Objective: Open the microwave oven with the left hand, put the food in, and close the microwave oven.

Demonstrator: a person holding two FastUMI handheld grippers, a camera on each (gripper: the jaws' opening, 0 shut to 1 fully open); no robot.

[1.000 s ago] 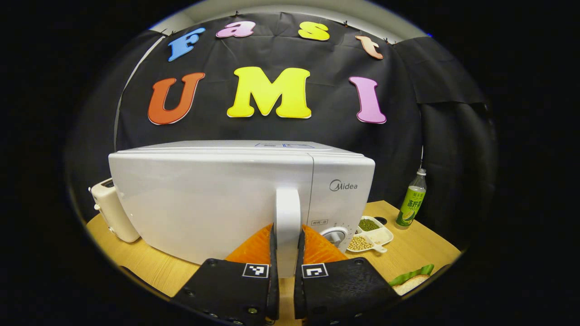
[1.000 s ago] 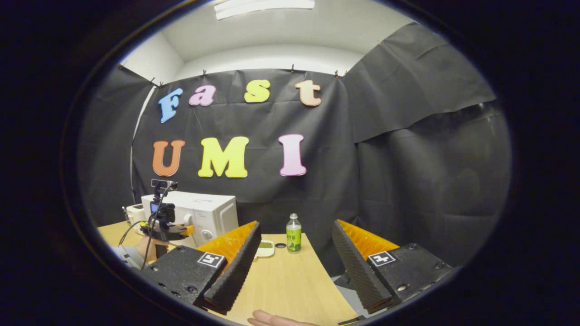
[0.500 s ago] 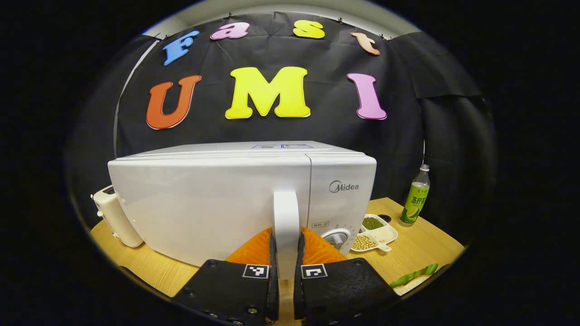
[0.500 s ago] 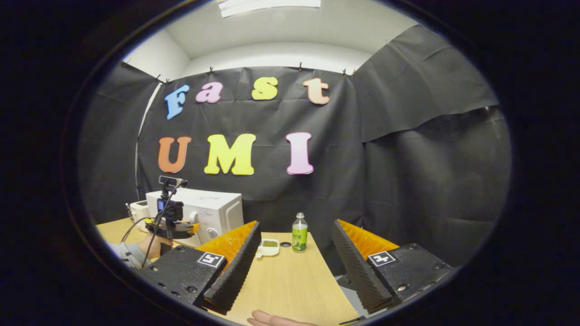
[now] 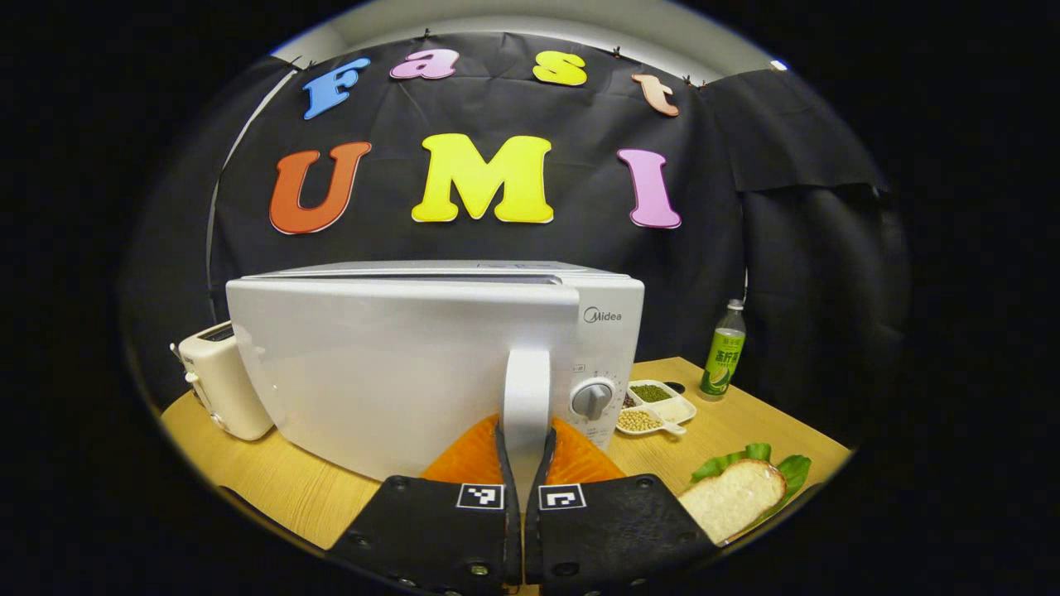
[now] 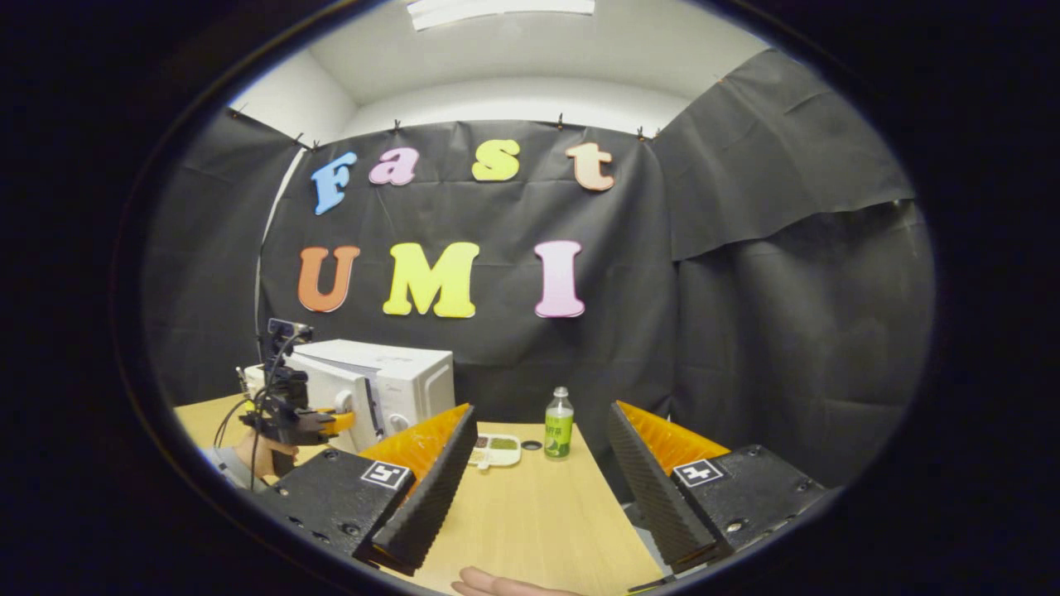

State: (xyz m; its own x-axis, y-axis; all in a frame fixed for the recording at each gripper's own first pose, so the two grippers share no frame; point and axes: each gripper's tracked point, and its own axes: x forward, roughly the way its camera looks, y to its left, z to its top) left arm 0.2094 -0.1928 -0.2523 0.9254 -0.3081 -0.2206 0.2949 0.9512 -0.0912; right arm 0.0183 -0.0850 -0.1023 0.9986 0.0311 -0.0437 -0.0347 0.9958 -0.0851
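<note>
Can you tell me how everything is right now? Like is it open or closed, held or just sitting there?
Microwave door: swung partly open.
Door handle: clamped.
Left gripper: shut on the door handle.
Right gripper: open, holding nothing.
Bottle: upright, cap on.
Sandwich: lying on the table, untouched.
Divided dish: holding beans.

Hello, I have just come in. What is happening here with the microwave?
A person is opening the white microwave oven. The left gripper is shut on the door handle, and in the right gripper view the door stands slightly ajar. The right gripper hangs open above the wooden table, holding nothing. The food, a slice of bread on lettuce, lies on the table to the microwave's right, not yet put in.
</note>
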